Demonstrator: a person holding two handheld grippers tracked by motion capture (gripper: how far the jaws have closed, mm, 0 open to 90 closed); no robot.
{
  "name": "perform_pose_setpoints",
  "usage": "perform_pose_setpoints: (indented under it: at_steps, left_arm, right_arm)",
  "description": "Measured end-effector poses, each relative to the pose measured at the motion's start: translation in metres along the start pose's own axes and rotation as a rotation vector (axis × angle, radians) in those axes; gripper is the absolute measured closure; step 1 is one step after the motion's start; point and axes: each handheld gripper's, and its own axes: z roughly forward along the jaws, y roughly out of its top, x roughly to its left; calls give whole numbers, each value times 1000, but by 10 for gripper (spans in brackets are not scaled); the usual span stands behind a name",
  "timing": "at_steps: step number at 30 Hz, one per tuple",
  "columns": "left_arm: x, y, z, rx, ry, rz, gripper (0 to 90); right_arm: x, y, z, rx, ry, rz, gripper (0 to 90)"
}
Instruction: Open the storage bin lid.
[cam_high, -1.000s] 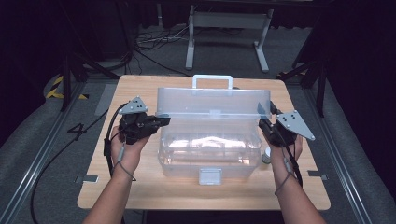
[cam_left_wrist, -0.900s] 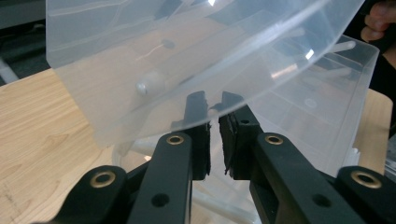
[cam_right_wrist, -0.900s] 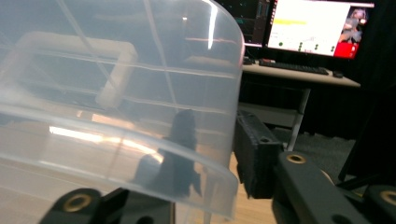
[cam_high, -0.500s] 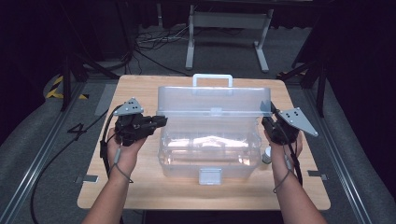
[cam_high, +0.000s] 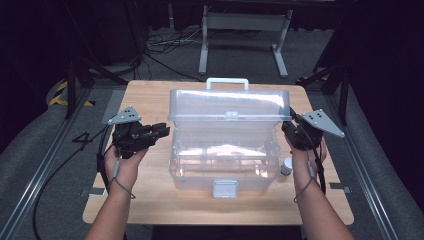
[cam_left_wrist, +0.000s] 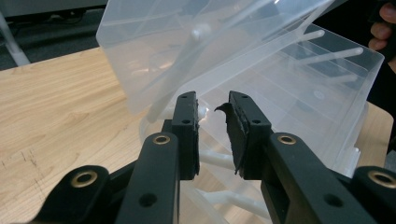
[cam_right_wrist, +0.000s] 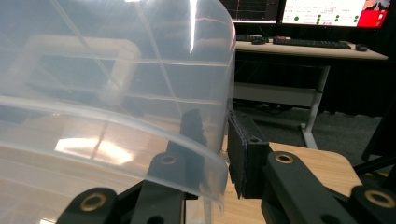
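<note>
Clear storage box (cam_high: 222, 165) sits mid-counter (cam_high: 150, 95) with lid (cam_high: 227, 106) raised; right gripper (cam_high: 295, 134) fingers clamp the lid's end wall, left gripper (cam_high: 159, 132) fingers have just parted, nothing between them; advise raising evenly, keeping the hinge unstrained

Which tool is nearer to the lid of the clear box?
Right. The right tool straddles the lid edge; the left tool is just beside the box, apart.

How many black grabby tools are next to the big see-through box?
2. The left black two-jaw tool is at the clear plastic box's left side; the right black two-jaw tool grips the lid's right edge.
</note>
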Motion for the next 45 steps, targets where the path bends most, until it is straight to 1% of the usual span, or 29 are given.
perform_pose_setpoints:
  at_steps: [2, 3, 5, 6, 8, 9, 10, 12, 13, 14, 15, 17, 19, 21, 23, 24, 25, 26, 27, 30, 33, 35, 37, 40, 41, 42, 43, 44, 45]
  left_arm:
    - [1, -2, 0, -2, 31, -8, 702]
    - [0, -4, -1, -16, 65, -9, 691]
    - [-2, -11, -4, -76, 139, -9, 688]
    - [-3, -12, -5, -81, 175, -3, 669]
    - [-4, -13, -5, -61, 260, -1, 579]
    - [-4, -13, -5, -61, 260, -1, 558]
    - [-3, -14, -5, -47, 294, 8, 558]
    - [2, -15, -5, -26, 288, -4, 480]
    - [5, -16, -4, -3, 276, -18, 464]
    - [7, -17, -4, 9, 281, -22, 446]
    - [11, -19, -4, 20, 280, -13, 404]
    - [14, -20, -3, 39, 260, -10, 378]
    - [18, -21, -3, 60, 218, -17, 328]
    - [22, -22, -2, 84, 168, -4, 300]
    - [25, -21, 0, 110, 182, -41, 298]
    - [26, -22, 0, 131, 157, -49, 276]
    - [27, -23, 1, 140, 134, -41, 200]
    - [28, -24, 2, 152, 114, -33, 176]
    - [28, -25, 2, 161, 117, -19, 175]
    - [28, -26, 3, 193, 153, -3, 172]
    - [30, -27, 5, 232, 177, -10, 194]
    - [31, -28, 5, 249, 212, -17, 147]
    - [33, -29, 6, 255, 201, -23, 170]
    - [37, -32, 7, 270, 147, -48, 169]
    - [39, -33, 8, 274, 115, -66, 202]
    - [41, -33, 9, 290, 100, -75, 250]
    - [41, -34, 10, 293, 119, -78, 235]
    - [41, -35, 11, 296, 162, -67, 130]
    - [41, -35, 11, 303, 169, -73, 89]
  right_arm:
    - [-1, 0, 2, -8, 1, 12, 769]
    - [-2, 0, 2, -9, 4, 13, 770]
    - [-3, 1, 4, -8, 4, 15, 771]
    - [-3, 2, 5, -7, 5, 15, 772]
    - [-3, 3, 5, -4, 2, 15, 772]
    - [-3, 3, 5, -4, 2, 15, 772]
    - [-3, 4, 6, -4, 2, 15, 772]
    - [-3, 4, 7, -8, 3, 16, 772]
    - [-3, 5, 7, -8, 1, 16, 772]
    - [-3, 5, 7, -8, 0, 15, 772]
    - [-3, 6, 7, -9, -1, 10, 772]
    - [-3, 7, 8, -6, -1, 7, 772]
    - [-3, 7, 8, -2, -1, 3, 771]
    - [-3, 8, 9, 0, 0, 0, 771]
    - [-4, 9, 9, 2, 2, -4, 770]
    - [-4, 9, 9, 2, 3, -8, 770]
    - [-5, 9, 9, 1, 6, -9, 769]
    - [-5, 9, 9, 2, 8, -10, 769]
    - [-5, 9, 9, 5, 7, -12, 769]
    - [-5, 10, 10, 6, 9, -9, 769]
    - [-6, 11, 11, 11, 13, -11, 768]
    - [-6, 11, 11, 12, 12, -11, 767]
    - [-6, 12, 12, 12, 13, -11, 767]
    - [-7, 12, 13, 15, 19, -7, 767]
    - [-8, 13, 13, 17, 18, -6, 767]
    - [-8, 13, 14, 18, 19, -7, 767]
    - [-9, 13, 14, 15, 24, -3, 768]
    - [-9, 14, 14, 16, 23, 1, 767]
    - [-9, 14, 15, 18, 27, 0, 767]
